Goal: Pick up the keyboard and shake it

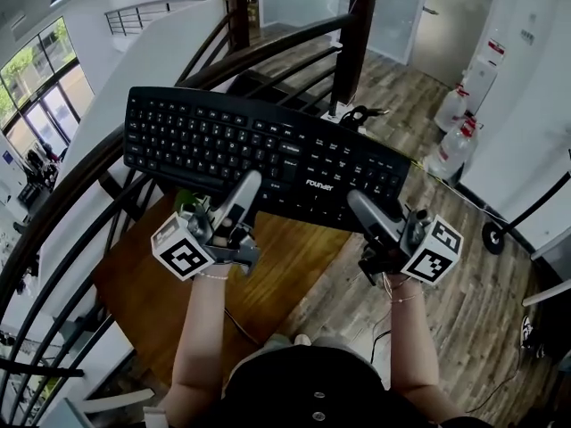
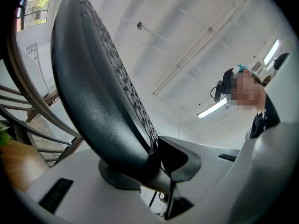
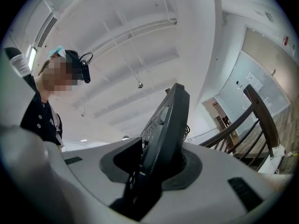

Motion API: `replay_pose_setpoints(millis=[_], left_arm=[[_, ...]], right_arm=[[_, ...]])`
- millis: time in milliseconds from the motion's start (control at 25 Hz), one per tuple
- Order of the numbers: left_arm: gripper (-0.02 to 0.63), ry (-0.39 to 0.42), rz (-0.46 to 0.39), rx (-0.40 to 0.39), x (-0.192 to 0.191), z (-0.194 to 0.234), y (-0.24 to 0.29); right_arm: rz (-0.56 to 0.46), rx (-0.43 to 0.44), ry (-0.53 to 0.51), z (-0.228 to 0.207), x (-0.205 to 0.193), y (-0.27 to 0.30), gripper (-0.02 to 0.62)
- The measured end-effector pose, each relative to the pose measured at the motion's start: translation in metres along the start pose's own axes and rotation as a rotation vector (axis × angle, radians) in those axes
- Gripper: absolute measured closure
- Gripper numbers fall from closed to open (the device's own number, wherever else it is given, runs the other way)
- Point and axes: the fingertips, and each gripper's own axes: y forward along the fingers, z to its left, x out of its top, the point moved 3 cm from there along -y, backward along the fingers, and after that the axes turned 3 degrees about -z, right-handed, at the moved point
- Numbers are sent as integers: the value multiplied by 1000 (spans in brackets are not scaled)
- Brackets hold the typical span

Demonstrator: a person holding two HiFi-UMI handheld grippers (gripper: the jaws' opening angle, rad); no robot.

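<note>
Left claw (image 1: 245,193) (seven o'clock) and right claw (image 1: 366,210), at five, clamp the raised keyboard's (image 1: 259,150) near edge above the stair railing (image 1: 351,52); shake gently, squeezing firmly.

Keyboard (image 1: 223,141) from above, twice from below

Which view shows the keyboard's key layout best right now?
The head view: the whole keyboard faces it, keys up, gripped at its near edge by the left tongs and right tongs. The left gripper view shows mainly its dark underside, the right gripper view a thin edge-on slice; both show it clamped.
</note>
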Motion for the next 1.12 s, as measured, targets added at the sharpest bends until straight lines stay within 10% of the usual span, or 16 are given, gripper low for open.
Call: replay_pose_setpoints(millis=[1120], left_arm=[[483, -238, -231, -33, -31, 26, -9]], right_arm=[[253, -47, -167, 6, 27, 14, 460]])
